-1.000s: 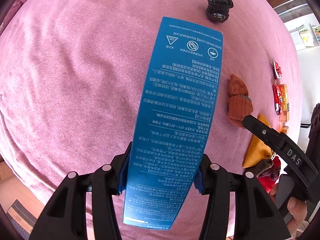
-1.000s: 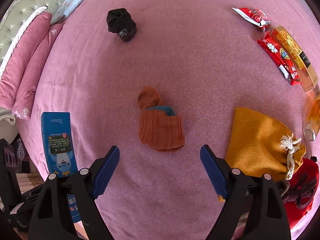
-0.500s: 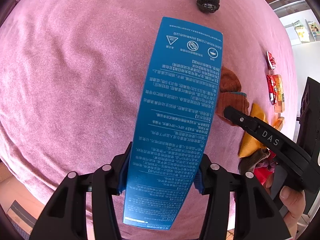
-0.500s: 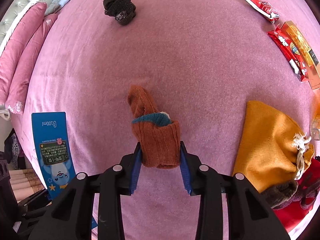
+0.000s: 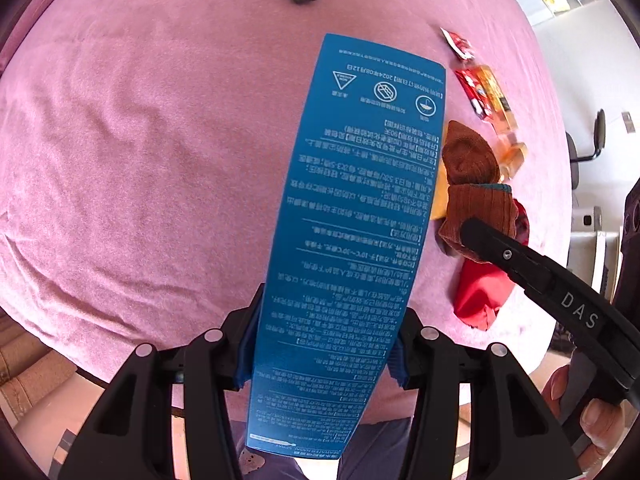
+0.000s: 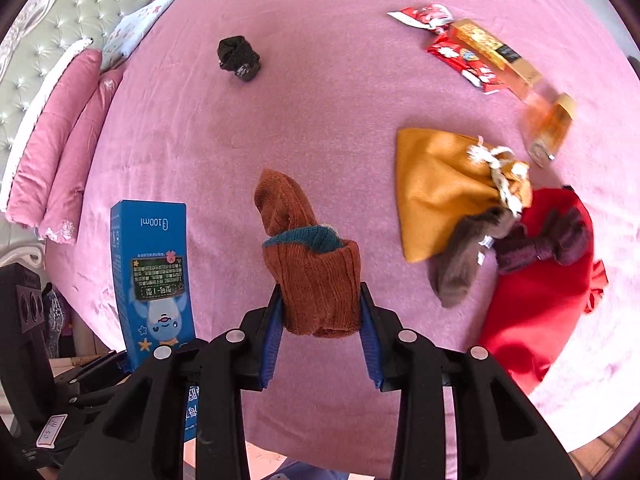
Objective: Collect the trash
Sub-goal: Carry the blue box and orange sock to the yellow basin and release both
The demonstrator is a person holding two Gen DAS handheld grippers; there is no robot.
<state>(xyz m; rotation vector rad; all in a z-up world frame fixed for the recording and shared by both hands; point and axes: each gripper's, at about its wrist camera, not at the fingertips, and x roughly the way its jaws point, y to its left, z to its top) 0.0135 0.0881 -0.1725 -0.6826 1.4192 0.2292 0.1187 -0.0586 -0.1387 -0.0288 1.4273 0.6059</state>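
— Holding anything in the left gripper point(image 5: 320, 356)?

— Yes. Its blue pads are pressed against the two long edges of a tall blue cardboard box point(image 5: 352, 216) printed with white text, jaws about half apart, with the box sticking out forward over the pink bedspread point(image 5: 140, 152). From the right wrist camera the same box shows its front face, with a cartoon figure on it, standing at the lower left edge of the bed.

— And the right gripper point(image 6: 320, 332)?

— Its jaws have just been closing and now stand fairly narrow, clamped on the cuff end of a rust-brown ribbed knit sock point(image 6: 312, 264) with a teal band inside. The sock hangs clear of the bedspread, toe end pointing away from the camera.

— What else lies on the bed?

— A mustard-yellow drawstring cloth pouch point(image 6: 440, 188) to the right of the sock, overlapping a red cloth bag point(image 6: 540, 288). A grey-brown sock point(image 6: 464, 264) and a dark maroon knitted piece point(image 6: 548, 244) lie on them. Farther off at the upper right are red snack wrappers point(image 6: 460, 56) touching a long orange and gold carton point(image 6: 496, 56), and a small orange bottle point(image 6: 552, 128) just beyond that, blurred. A balled black sock point(image 6: 239, 59) sits alone near the far side.

— Anything beyond the bedspread?

— Pink pillows point(image 6: 60, 148) against a tufted pale-green headboard point(image 6: 52, 32) at the upper left. In the left camera, a hand's fingers point(image 5: 600, 420) grip the right tool's handle.
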